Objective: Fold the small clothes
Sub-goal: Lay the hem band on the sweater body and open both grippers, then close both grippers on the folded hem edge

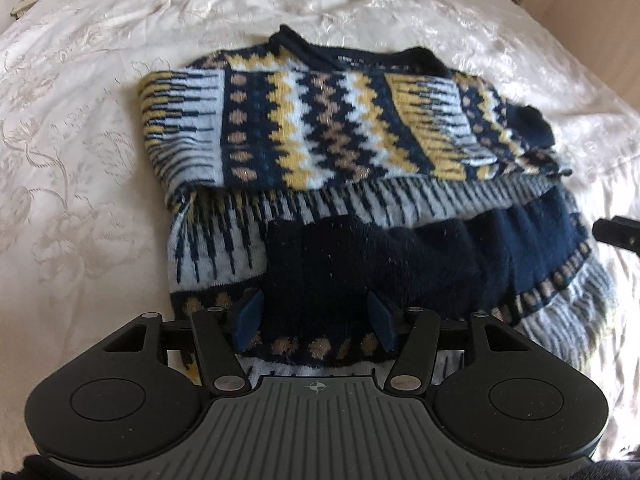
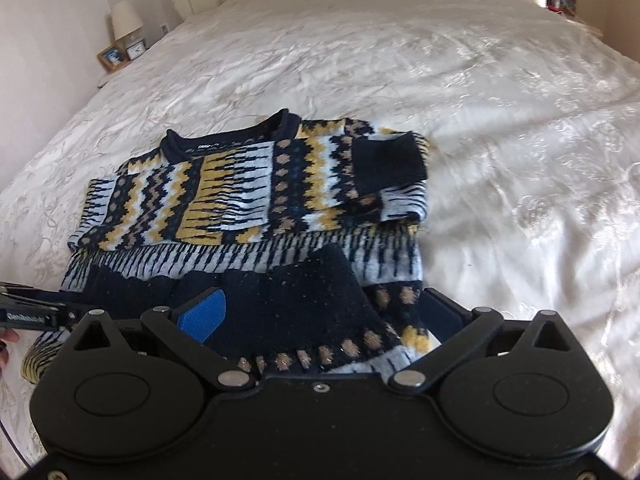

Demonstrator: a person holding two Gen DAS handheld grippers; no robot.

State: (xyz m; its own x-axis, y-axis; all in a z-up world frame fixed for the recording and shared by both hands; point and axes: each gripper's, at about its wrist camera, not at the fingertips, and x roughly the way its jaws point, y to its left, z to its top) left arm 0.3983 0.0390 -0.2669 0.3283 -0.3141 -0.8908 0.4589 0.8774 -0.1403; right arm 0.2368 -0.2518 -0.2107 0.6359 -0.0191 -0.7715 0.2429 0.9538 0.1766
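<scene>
Evidently the sweater (image 1: 320, 140) lies part-folded on the bed (image 1: 80, 140), its dark hem band (image 1: 340, 276) right between the jaws of both grippers. The left gripper (image 1: 316, 320) stands about half open, pads either side of the hem without pinching it; the right gripper (image 2: 320, 316) is spread wide and holds nothing. Thick, soft knit like this should be light but floppy and bulky, clinging rather than sliding, so a hold on the doubled hem edge looks surest. Beneath the gripper bodies the nearest edge is hidden, and the far sleeve cuff (image 2: 388, 160) is slightly blurred.
</scene>
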